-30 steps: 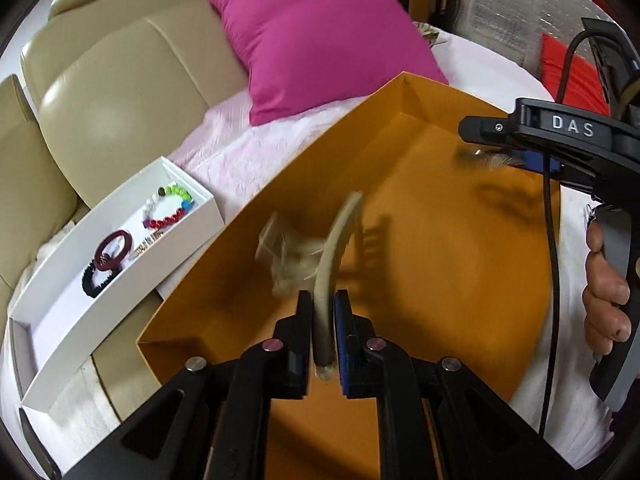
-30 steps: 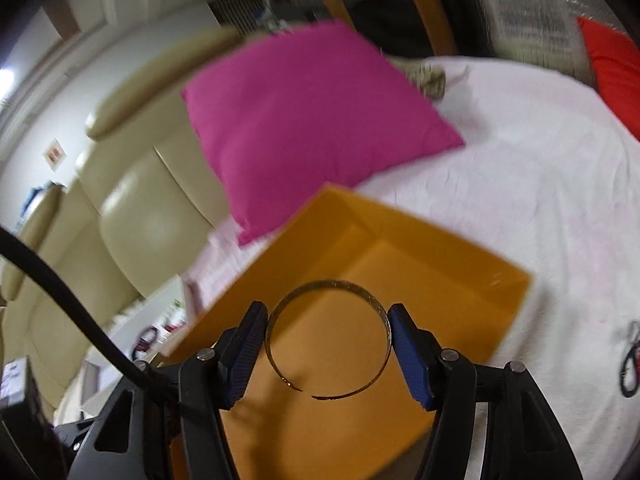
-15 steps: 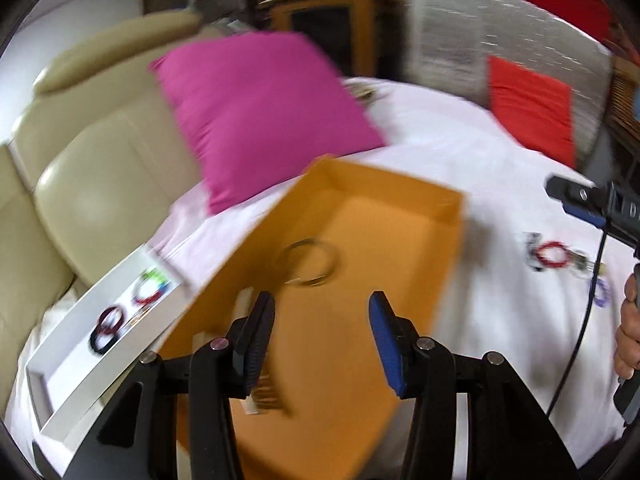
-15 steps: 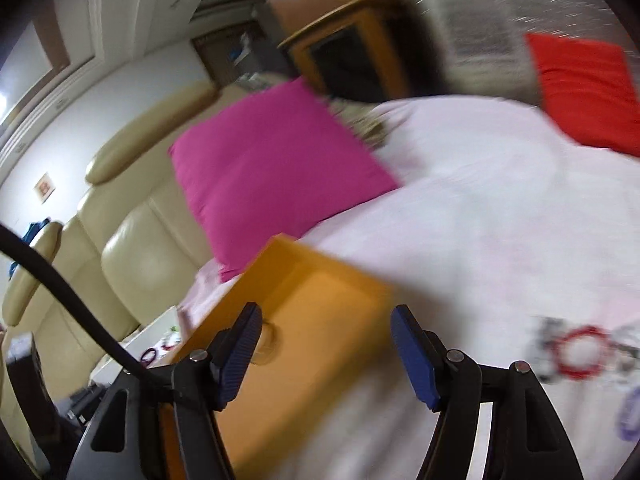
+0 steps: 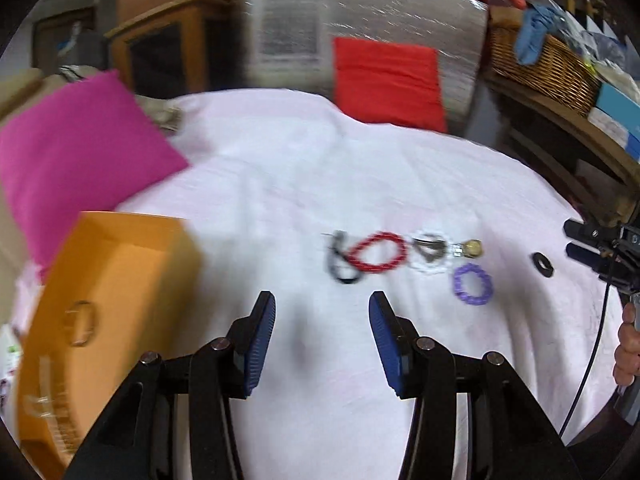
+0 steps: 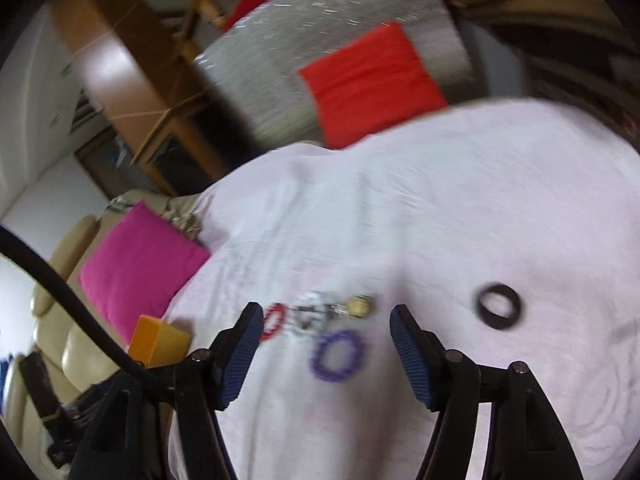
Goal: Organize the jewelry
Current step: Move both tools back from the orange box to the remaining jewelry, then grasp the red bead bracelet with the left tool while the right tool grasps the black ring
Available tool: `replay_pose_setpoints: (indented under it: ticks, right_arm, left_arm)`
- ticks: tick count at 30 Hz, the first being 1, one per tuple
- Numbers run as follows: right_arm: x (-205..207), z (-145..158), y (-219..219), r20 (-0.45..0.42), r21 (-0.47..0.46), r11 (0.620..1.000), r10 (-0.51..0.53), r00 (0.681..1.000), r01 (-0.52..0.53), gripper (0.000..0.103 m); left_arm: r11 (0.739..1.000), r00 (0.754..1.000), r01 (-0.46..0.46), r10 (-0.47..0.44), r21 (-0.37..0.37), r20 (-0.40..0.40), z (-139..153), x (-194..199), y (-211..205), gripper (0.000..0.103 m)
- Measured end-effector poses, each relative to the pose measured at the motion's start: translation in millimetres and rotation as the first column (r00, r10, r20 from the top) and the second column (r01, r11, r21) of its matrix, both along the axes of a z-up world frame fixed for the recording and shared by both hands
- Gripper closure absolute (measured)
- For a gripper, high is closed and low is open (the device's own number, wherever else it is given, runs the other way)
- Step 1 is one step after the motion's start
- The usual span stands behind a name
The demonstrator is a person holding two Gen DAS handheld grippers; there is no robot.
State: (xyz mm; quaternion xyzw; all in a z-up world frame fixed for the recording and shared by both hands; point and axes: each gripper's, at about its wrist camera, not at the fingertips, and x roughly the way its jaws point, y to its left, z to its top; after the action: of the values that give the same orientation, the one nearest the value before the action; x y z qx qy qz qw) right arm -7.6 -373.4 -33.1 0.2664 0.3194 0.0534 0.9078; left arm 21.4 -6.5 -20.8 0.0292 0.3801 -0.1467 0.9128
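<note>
Bracelets are lying ahead: purple bracelet [image 6: 338, 354] at twelve o'clock between the empty, parted right hand-held gripper [image 6: 326, 354], looking light, springy; pinching one side. Left hand-held gripper [image 5: 322, 344] gaping empty too.

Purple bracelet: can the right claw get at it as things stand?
Probably yes. The right claw is open and empty, and the purple bracelet lies flat on the white cloth just ahead between its fingers, apart from the other pieces, with nothing over it.

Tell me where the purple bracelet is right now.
The purple bracelet lies on the white bedspread, right of centre in the left wrist view, just below the gold-coloured piece and left of the black ring.
</note>
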Motion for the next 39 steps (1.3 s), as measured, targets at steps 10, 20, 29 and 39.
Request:
replay_pose_setpoints:
  ticks: [10, 20, 29, 39]
  right_arm:
    - [18.7, -30.7, -32.5, -0.156, 0.096, 0.995, 0.034, 0.987, -0.019, 0.049]
    - [10.2, -38.8, -77.1, -0.194, 0.111, 0.990, -0.069, 0.979, 0.092, 0.049]
    - [28.6, -43.6, -41.7, -0.215, 0.116, 0.993, 0.011, 0.977, 0.015, 0.049]
    - [36.9, -50.6, -47.0, -0.236, 0.146, 0.986, -0.042, 0.971, 0.078, 0.049]
  left_arm:
    - [0.986, 0.982, 0.169, -0.167, 0.011, -0.087, -35.5, 47.6, -62.4, 0.058]
    - [0.965, 0.959, 0.263, -0.259, 0.023, -0.115, -45.3, 72.1, -78.6, 0.070]
    - [0.961, 0.944, 0.276, -0.273, -0.011, -0.184, -62.6, 87.4, -84.3, 0.093]
    - [0.957, 0.943, 0.286, -0.292, -0.056, -0.159, -56.1, 82.3, -72.9, 0.098]
